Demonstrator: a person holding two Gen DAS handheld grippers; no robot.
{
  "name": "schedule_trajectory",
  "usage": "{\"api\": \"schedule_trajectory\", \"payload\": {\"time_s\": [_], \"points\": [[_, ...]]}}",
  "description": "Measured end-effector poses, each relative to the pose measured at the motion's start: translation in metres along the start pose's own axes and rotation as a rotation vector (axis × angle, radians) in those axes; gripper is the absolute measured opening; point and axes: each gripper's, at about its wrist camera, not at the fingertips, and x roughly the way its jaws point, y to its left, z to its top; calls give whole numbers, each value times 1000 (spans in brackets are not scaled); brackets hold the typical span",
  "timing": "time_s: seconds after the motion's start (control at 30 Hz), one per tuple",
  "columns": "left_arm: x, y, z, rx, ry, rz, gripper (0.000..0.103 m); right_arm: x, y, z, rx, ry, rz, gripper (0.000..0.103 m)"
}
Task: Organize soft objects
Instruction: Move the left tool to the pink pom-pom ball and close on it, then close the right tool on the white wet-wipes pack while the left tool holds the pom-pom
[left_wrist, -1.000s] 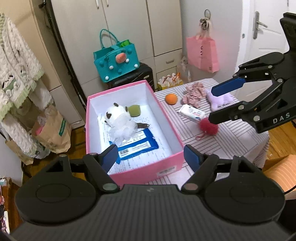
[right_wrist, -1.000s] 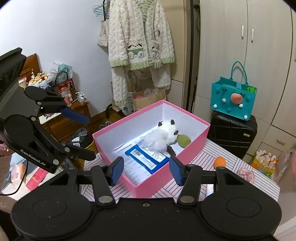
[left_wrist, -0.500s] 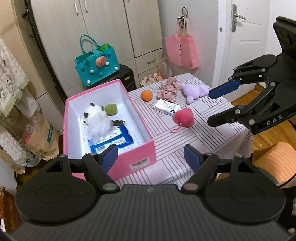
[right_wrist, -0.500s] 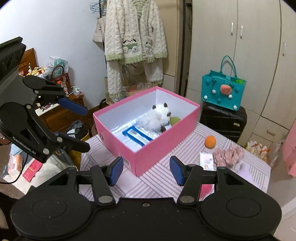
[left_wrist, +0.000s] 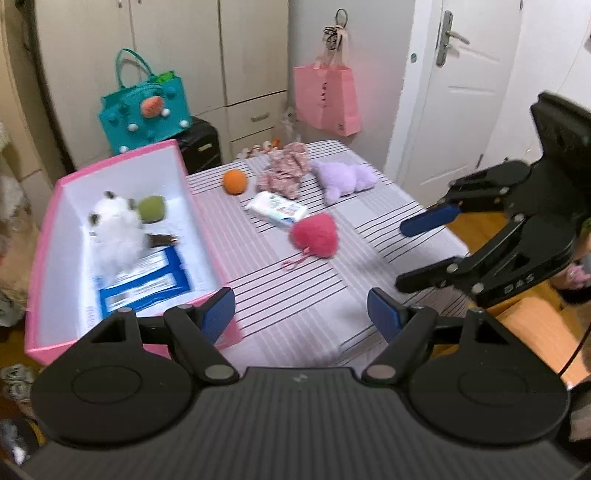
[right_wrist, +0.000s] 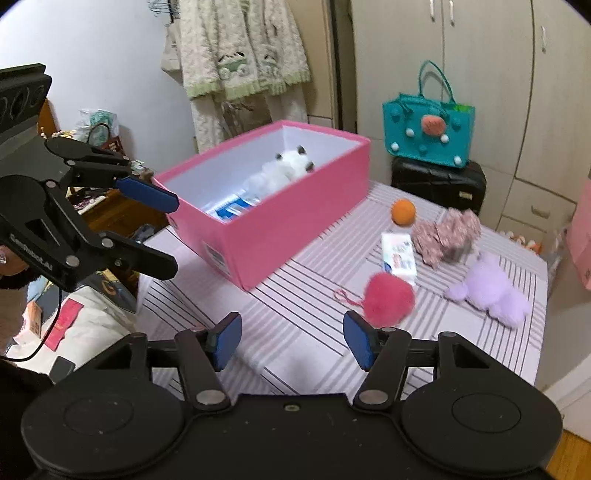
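Observation:
A pink box (left_wrist: 207, 221) (right_wrist: 280, 236) on the striped table holds a white plush (left_wrist: 116, 225) (right_wrist: 284, 170), a green ball (left_wrist: 151, 208) and blue packets (left_wrist: 144, 288). On the table lie a pink pom-pom (left_wrist: 316, 234) (right_wrist: 388, 299), a tissue pack (left_wrist: 277, 208) (right_wrist: 399, 254), an orange ball (left_wrist: 234, 181) (right_wrist: 403, 211), a pink patterned cloth (left_wrist: 286, 171) (right_wrist: 445, 236) and a purple plush (left_wrist: 343, 179) (right_wrist: 489, 291). My left gripper (left_wrist: 301, 317) (right_wrist: 155, 232) is open and empty over the table's near edge. My right gripper (right_wrist: 291, 343) (left_wrist: 413, 254) is open and empty, just short of the pom-pom.
A teal bag (left_wrist: 146, 109) sits on a black suitcase (right_wrist: 437, 181) behind the table. A pink bag (left_wrist: 327, 96) hangs on the wall by a white door (left_wrist: 458, 85). Knitted clothes (right_wrist: 243, 55) hang behind the box.
Both grippers have swung rightwards from over the box to over the loose items. The pink pom-pom now sits close in front of the right gripper. Both stay open.

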Motion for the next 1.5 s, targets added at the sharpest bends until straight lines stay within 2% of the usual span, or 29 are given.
{"api": "schedule_trajectory", "payload": {"time_s": [0.3,0.47,0.63,0.83,1.17,1.3,1.43,1.5], "points": [[57,-25,14,37,-81,-12,78,29,-55,-25,26,24,-32,68],[97,-27,23,-26,-81,-22,78,50,-80,-41,15,14,-57,70],[139,-18,26,-110,-44,-19,78,66,-103,-48,9,15,-76,70],[170,-10,27,-168,-59,7,78,67,-128,-46,35,3,-103,70],[195,-16,19,-172,-23,7,78,76,-154,-16,83,5,-94,70],[203,-17,16,-166,-38,37,74,83,-161,-1,104,5,-60,70],[202,-14,14,-182,-63,65,50,93,-157,16,103,9,-5,70],[199,-9,12,-200,-67,45,47,102,-152,24,91,20,16,70]]}}
